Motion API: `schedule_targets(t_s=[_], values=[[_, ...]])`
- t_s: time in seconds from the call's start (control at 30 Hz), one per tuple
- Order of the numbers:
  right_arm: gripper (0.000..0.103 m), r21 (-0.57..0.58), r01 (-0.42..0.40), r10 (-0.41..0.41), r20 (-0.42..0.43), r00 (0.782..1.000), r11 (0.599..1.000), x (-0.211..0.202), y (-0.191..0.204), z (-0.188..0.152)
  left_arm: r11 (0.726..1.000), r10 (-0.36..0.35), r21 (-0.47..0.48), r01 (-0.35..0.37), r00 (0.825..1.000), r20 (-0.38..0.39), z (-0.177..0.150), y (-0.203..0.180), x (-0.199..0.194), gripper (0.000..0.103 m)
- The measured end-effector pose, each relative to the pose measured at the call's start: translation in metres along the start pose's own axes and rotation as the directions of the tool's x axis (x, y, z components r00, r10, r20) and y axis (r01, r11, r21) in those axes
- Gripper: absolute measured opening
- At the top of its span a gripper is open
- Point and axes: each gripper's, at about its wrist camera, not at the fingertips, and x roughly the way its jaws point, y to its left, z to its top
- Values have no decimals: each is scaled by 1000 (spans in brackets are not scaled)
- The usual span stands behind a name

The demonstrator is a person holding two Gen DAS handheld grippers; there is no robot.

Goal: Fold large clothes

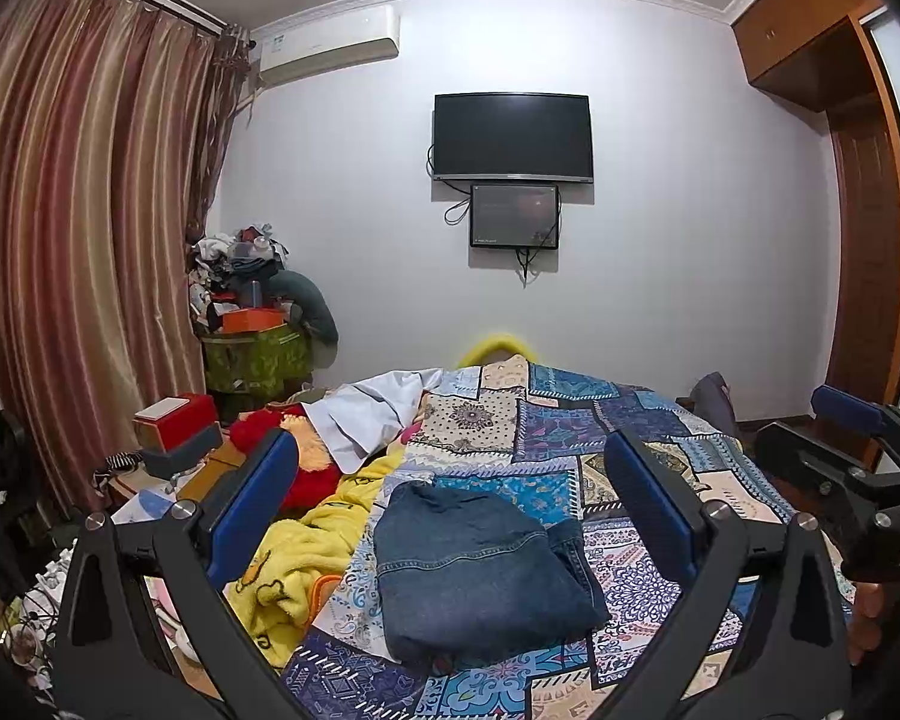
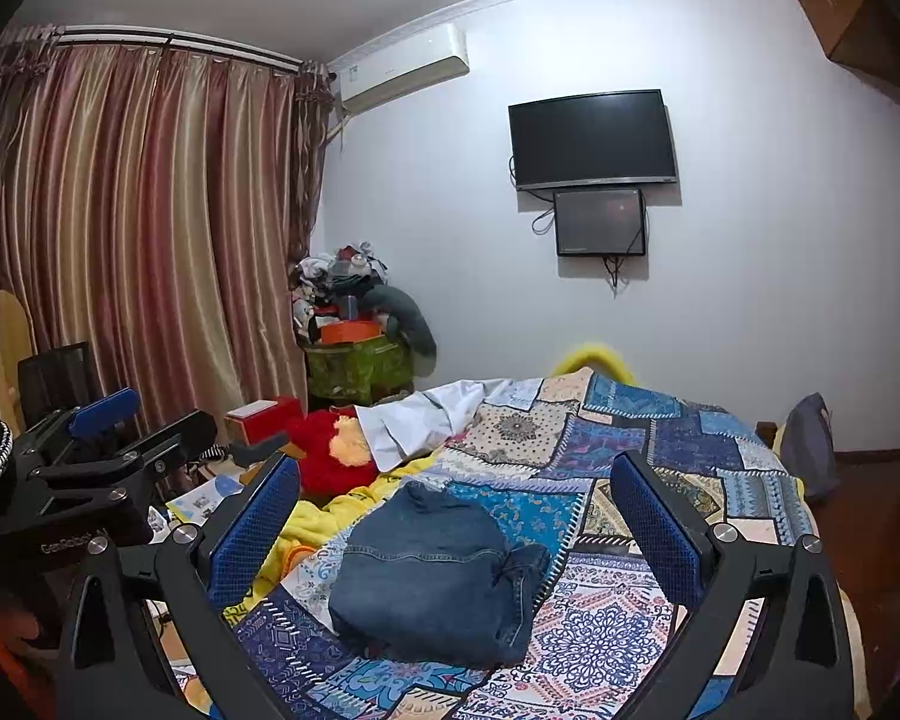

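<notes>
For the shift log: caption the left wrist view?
Open left gripper above folded jeans on patchwork bedspread.

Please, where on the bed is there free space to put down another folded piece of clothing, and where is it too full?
Free: the patchwork bedspread right of the folded jeans, and the stretch beyond them toward the far edge. Crowded: the left side, where the yellow blanket, the red plush toy and the white garment lie together. Both grippers, left and right, hang open and empty.

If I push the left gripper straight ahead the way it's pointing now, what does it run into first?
Probably the folded jeans on the patchwork bedspread: they lie between the open left gripper fingers, just below the line. Depth is unclear, so it might pass over them.
</notes>
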Motion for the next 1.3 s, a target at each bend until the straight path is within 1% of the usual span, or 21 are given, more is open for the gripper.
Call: schedule_targets(t_s=[0.47,0.83,1.13,1.3], values=[[103,1,-4,4,1,1000,1000,-1,2,0,1000,2,-5,-2,1000,1,-2,-8,-3,103],[103,1,-3,3,3,1000,1000,-1,3,-1,999,-35,-22,34,999,-19,-2,-9,-2,103],[103,2,-4,4,5,1000,1000,-1,5,-2,998,-50,-45,49,998,-29,-4,-9,-3,103],[103,5,-8,8,2,1000,1000,0,7,-1,998,-45,-43,44,999,-26,-5,-10,-3,103]])
